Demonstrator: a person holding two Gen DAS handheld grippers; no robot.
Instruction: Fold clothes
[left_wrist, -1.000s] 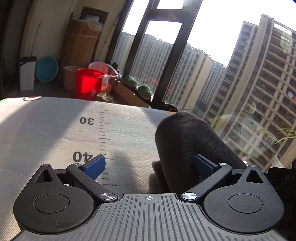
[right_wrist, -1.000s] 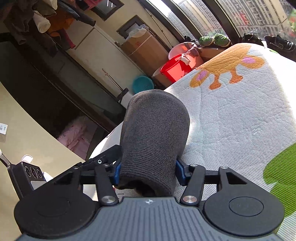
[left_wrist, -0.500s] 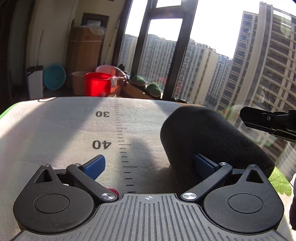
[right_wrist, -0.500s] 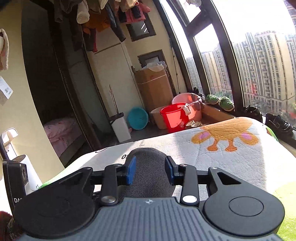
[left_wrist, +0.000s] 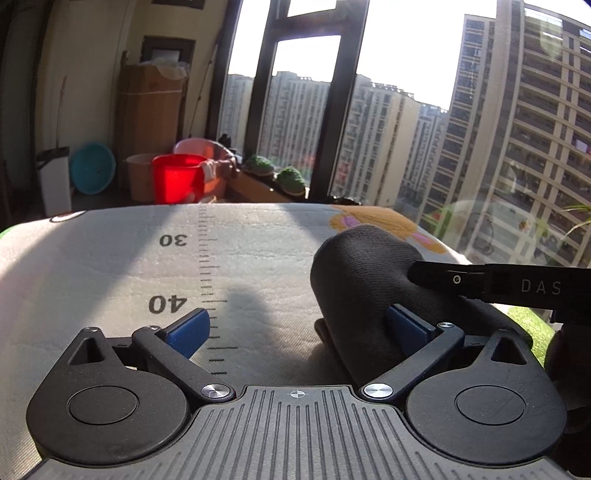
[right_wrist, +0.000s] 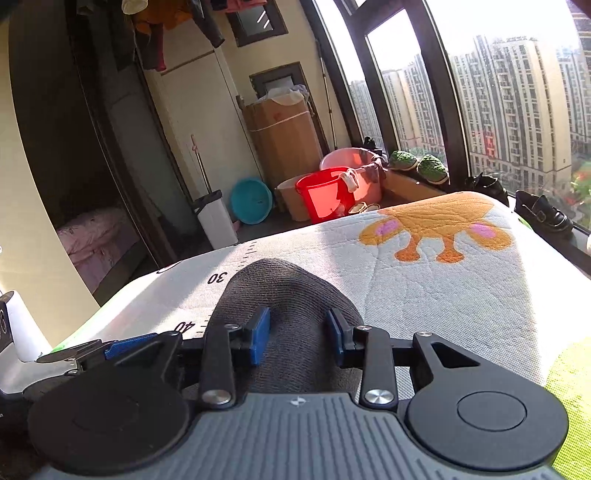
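- Sunlit balcony room behind: tall windows (left_wrist: 369, 110) at upper right, red bucket (left_wrist: 178, 183) at left centre, teal basin (right_wrist: 251, 200) by the wall.
- Quilted mat (left_wrist: 110, 266) across mid-frame, printed with a ruler scale and an orange cartoon figure (right_wrist: 439, 227).
- Dark grey garment (left_wrist: 365, 273) bunched on the mat, right of centre in the left wrist view.
- Left gripper (left_wrist: 297, 328) spread wide, right blue pad against the cloth, left pad clear.
- Right gripper (right_wrist: 297, 338) clamped on the garment fold at lower centre.
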